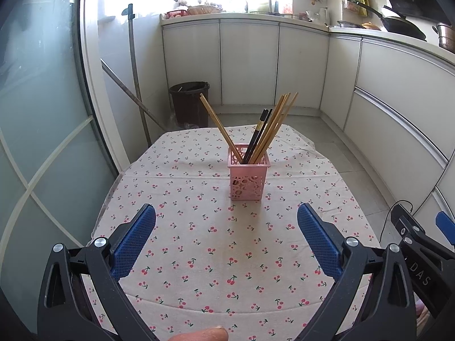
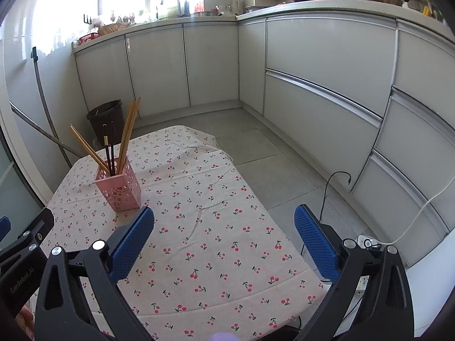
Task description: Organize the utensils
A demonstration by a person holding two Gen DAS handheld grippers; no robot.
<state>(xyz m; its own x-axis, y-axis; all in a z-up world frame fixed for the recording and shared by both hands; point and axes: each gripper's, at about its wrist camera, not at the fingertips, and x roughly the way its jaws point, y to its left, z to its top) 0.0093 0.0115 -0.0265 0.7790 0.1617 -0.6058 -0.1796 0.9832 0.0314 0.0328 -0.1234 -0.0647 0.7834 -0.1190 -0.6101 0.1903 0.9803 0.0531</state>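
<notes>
On a table wearing a cherry-print cloth [image 1: 199, 255], a pink holder [image 1: 248, 176] is standing near the middle, holding wooden chopsticks [image 1: 277, 126] and black chopsticks [image 1: 259, 134]. Left gripper [image 1: 226, 221] is hovering wide open, empty. Right gripper [image 2: 224, 224] is hovering likewise, gaping and empty; its body is showing "DAS". The left one's body is reading "GenRobot.AI".

- The pink holder [image 1: 246, 172] stands alone mid-table, bare cloth [image 1: 216, 250] on every side.
- Chopsticks [image 1: 273, 126] fan out above it, left and right, crowding the way in from overhead.
- The right gripper [image 1: 426, 236] sits near the table's right edge.
</notes>
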